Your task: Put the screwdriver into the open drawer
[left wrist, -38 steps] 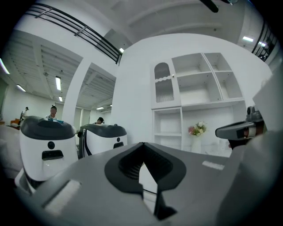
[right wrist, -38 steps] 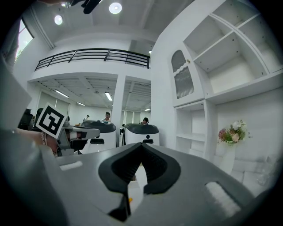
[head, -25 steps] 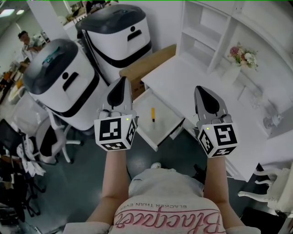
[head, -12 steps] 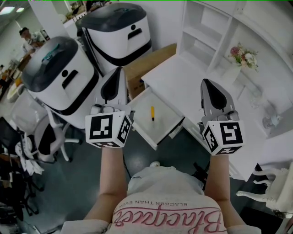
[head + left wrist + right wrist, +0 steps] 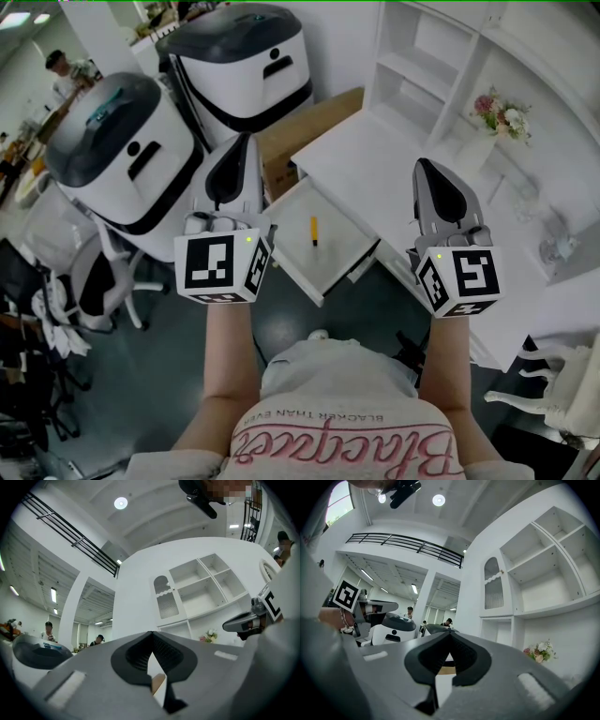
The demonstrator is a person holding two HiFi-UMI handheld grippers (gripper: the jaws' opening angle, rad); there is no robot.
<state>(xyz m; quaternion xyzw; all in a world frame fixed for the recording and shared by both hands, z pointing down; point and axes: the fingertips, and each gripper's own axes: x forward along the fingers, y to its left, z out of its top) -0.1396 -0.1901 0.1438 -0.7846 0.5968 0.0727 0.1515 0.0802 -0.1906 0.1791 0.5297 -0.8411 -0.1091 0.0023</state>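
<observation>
A yellow-handled screwdriver (image 5: 314, 232) lies inside the open white drawer (image 5: 335, 267) under the desk, seen in the head view. My left gripper (image 5: 246, 141) is held up to the left of the drawer, shut and empty. My right gripper (image 5: 426, 168) is held up over the desk to the right of the drawer, also shut with nothing in it. In the left gripper view my left gripper (image 5: 151, 634) points slightly upward at the wall shelves, tips together. The right gripper view shows my right gripper (image 5: 450, 633) the same way, tips touching.
The white desk (image 5: 375, 169) runs to the right with a shelf unit (image 5: 412, 66) and a flower bouquet (image 5: 502, 114) behind it. Two large white and black bins (image 5: 122, 159) and a cardboard box (image 5: 300, 127) stand left of the drawer. Chairs (image 5: 89, 291) crowd the lower left.
Both grippers have risen a little, the left one drifting left away from the drawer. The screwdriver stays in the drawer.
</observation>
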